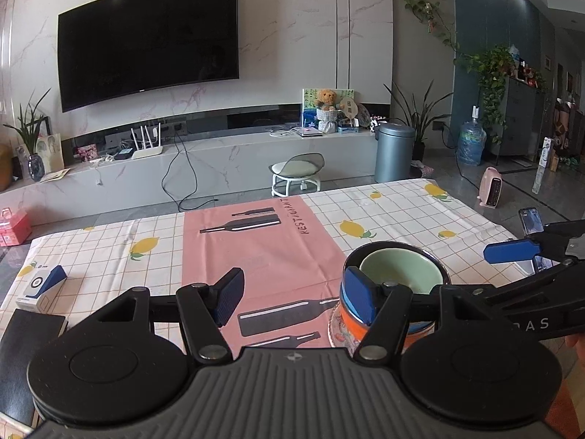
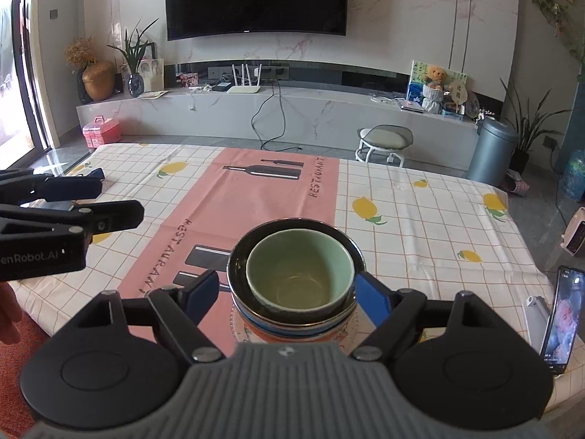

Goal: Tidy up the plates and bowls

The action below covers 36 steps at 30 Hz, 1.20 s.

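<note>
A light green bowl [image 2: 299, 274] sits nested in a dark-rimmed bowl [image 2: 237, 256], on a stack with blue and orange sides [image 2: 292, 329] that rests on a patterned glass plate [image 2: 234, 323]. My right gripper [image 2: 289, 294] is open, its two blue pads on either side of the stack without pressing it. My left gripper [image 1: 296, 292] is open and empty, left of the stack [image 1: 398, 274]; its right pad [image 1: 360, 298] is just in front of the stack's left side. The right gripper's fingers [image 1: 512, 250] show at right in the left wrist view.
The table has a lemon-check cloth [image 2: 420, 219] with a pink runner [image 2: 256, 201]. A phone [image 2: 561, 318] stands on a holder at the right edge. A small white box [image 1: 40, 287] and a black notebook [image 1: 25, 333] lie at the left. The left gripper [image 2: 84, 197] shows at the left.
</note>
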### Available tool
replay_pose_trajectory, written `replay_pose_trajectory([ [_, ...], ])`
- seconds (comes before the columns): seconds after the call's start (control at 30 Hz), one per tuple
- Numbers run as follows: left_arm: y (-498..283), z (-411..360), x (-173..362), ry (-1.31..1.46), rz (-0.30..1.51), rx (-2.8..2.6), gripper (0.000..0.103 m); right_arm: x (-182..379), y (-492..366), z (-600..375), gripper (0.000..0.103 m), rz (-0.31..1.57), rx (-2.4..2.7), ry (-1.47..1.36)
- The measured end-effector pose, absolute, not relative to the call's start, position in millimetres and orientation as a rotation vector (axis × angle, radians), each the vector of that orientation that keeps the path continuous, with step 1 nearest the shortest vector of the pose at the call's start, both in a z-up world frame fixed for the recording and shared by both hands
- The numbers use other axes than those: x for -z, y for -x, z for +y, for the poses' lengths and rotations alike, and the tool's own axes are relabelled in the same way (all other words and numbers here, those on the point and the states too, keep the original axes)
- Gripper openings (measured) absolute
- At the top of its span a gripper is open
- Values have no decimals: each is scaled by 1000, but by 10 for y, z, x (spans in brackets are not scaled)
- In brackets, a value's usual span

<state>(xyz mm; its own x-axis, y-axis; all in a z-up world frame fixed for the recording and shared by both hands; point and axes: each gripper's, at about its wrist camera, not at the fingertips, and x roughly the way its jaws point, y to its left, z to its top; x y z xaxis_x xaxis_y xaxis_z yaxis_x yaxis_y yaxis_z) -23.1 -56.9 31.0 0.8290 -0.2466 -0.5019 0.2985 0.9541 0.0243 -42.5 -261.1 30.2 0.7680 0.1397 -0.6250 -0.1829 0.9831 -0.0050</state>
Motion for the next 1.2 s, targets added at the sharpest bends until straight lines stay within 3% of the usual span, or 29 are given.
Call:
replay_pose_trajectory([
  [0.17, 353, -522, -230, -99, 501, 227, 76, -269, 640, -2531, 83, 630, -126, 48],
  [0.37, 454, -523, -99, -144, 498, 180, 88, -157, 816, -2371, 90, 582, -119, 104],
  [1.2, 374, -411, 256, -109, 668, 120, 88, 223, 721, -2279, 94, 679, -102, 106],
])
